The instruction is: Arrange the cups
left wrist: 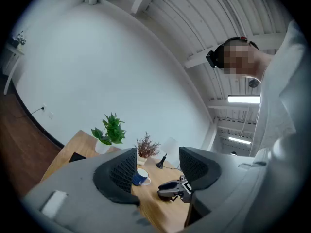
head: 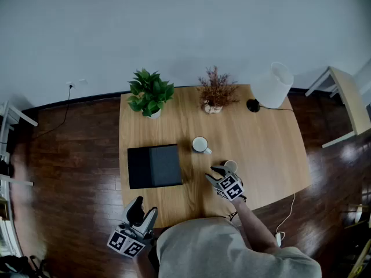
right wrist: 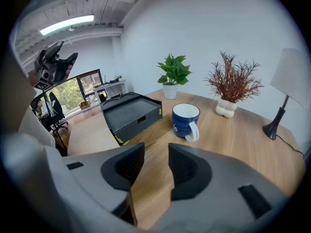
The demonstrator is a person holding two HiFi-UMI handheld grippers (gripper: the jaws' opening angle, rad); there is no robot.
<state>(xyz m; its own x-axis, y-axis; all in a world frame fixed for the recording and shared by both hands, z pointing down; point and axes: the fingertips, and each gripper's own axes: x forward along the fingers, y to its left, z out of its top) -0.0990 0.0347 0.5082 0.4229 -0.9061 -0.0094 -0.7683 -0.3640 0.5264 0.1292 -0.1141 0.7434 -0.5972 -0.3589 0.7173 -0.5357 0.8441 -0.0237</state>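
A blue mug with a white inside stands upright near the middle of the wooden table; the right gripper view shows the blue mug ahead, handle turned toward me. A second small cup stands just right of my right gripper, which is tilted down over the table. Its jaws in the right gripper view stand open over bare wood. My left gripper hangs off the table's near edge, held level and open. In its own view the left gripper frames the mug far off.
A black tray-like box lies left of the mug. At the back edge stand a green potted plant, a vase of dried twigs and a white lamp with its cord. Dark wood floor surrounds the table.
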